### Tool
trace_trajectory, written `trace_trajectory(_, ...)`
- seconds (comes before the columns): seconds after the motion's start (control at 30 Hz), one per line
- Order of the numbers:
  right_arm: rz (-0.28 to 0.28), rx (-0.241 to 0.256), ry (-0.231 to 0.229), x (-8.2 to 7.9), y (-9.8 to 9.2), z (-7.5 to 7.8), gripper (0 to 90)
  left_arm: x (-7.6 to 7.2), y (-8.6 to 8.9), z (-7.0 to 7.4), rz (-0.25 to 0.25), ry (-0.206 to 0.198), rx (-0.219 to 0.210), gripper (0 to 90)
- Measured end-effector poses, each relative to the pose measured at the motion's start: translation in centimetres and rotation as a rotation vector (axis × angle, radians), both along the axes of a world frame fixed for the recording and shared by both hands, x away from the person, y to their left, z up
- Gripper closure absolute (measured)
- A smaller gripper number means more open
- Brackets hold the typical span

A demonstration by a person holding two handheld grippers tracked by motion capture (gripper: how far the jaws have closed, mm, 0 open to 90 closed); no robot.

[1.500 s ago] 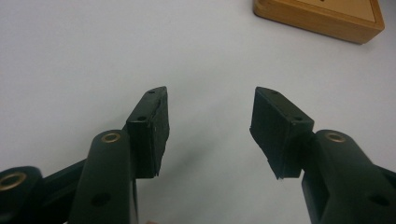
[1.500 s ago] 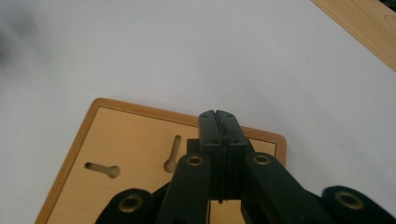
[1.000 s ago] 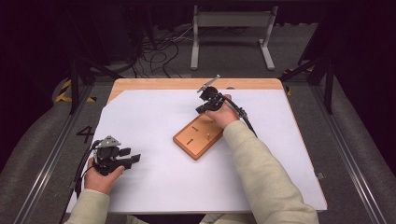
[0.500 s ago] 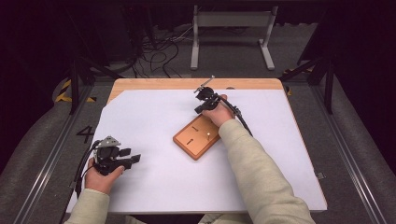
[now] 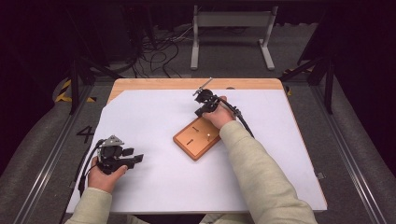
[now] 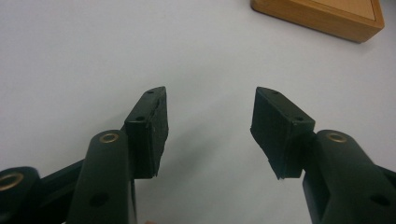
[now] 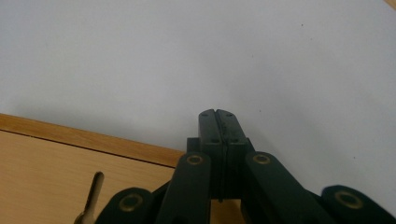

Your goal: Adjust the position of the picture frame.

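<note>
**Wooden block at mid-table, one gripper spread, one clenched**

The left gripper (image 5: 135, 158) is held near the table's front left, jaws spread wide with nothing between them. The wooden block (image 5: 197, 138) lies flat at mid-table on the white sheet (image 5: 154, 116). Just beyond its far end, the right gripper (image 5: 200, 112) is seen, jaws clenched together, empty.

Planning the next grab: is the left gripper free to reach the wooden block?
Probably yes. The left gripper is open, and bare white sheet lies between it and the wooden block; nothing stands in the way.
</note>
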State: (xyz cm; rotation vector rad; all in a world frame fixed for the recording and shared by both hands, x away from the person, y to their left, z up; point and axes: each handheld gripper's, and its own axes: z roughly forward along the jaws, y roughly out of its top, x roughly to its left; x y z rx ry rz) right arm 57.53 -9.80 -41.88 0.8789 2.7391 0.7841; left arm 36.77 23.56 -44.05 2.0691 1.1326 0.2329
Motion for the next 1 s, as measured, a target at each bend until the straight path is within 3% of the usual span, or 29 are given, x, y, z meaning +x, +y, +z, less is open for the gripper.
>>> trace_trajectory(0.1,-0.005,-0.021,0.010,-0.1,-0.3,-0.1,90.0,0.2,-0.2,0.0,-0.004,0.003,-0.002,45.9)
trace_trajectory(0.2,-0.015,-0.010,0.023,-0.1,-0.5,-0.4,90.0,0.2,-0.4,0.0,-0.010,0.005,-0.002,45.9)
trace_trajectory(0.33,-0.008,-0.067,0.027,-0.8,-0.4,-0.9,90.0,0.2,-0.3,0.0,-0.003,0.005,-0.008,45.9)
trace_trajectory(1.0,-0.002,-0.057,0.076,-5.9,-4.3,-1.0,90.0,1.9,-2.7,0.3,-0.079,-0.006,0.004,45.9)
